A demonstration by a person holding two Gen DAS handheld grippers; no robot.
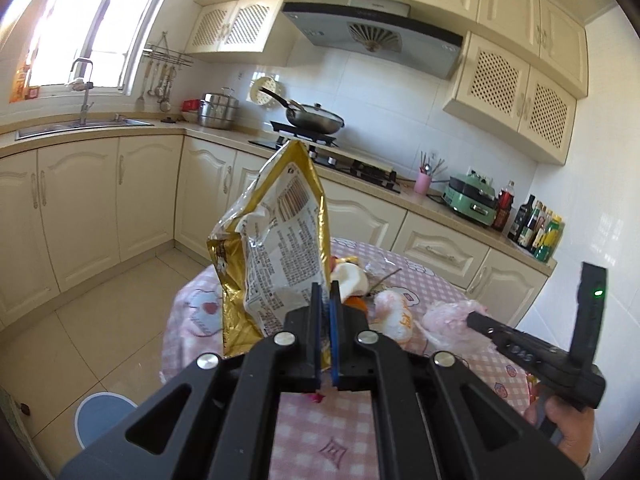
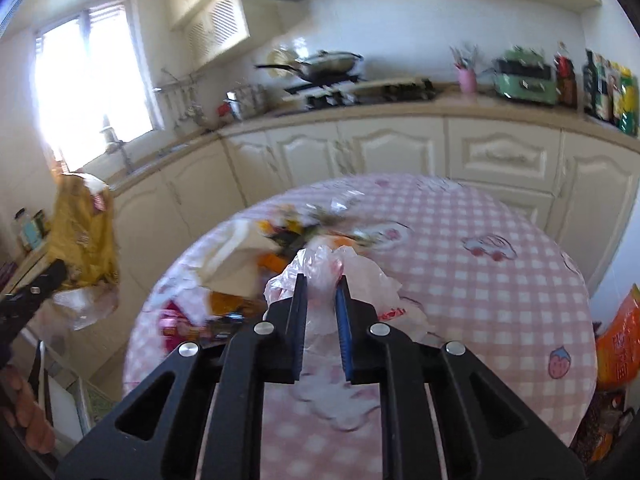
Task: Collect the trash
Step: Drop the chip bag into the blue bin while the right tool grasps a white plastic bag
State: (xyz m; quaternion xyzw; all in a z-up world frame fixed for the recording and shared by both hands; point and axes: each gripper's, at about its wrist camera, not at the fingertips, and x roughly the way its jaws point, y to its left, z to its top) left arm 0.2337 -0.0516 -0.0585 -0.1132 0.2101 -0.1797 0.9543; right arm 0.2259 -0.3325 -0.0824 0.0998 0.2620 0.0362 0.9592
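My left gripper (image 1: 325,290) is shut on a crumpled gold snack bag (image 1: 272,240) and holds it upright above the round table's left edge. The bag also shows in the right wrist view (image 2: 84,236) at far left. My right gripper (image 2: 322,286) is closed on a crumpled clear-pink plastic bag (image 2: 332,272) over the pink checked tablecloth (image 2: 480,300). In the left wrist view that plastic bag (image 1: 452,320) sits at the right gripper's tip (image 1: 476,318). A pile of wrappers, tissue and peels (image 2: 256,264) lies on the table's left part.
A blue round stool (image 1: 104,416) stands on the tiled floor at lower left. Cream kitchen cabinets, a sink (image 1: 80,126), a stove with a pan (image 1: 316,120) and bottles (image 1: 538,228) line the walls. An orange bag (image 2: 618,344) sits at the table's right.
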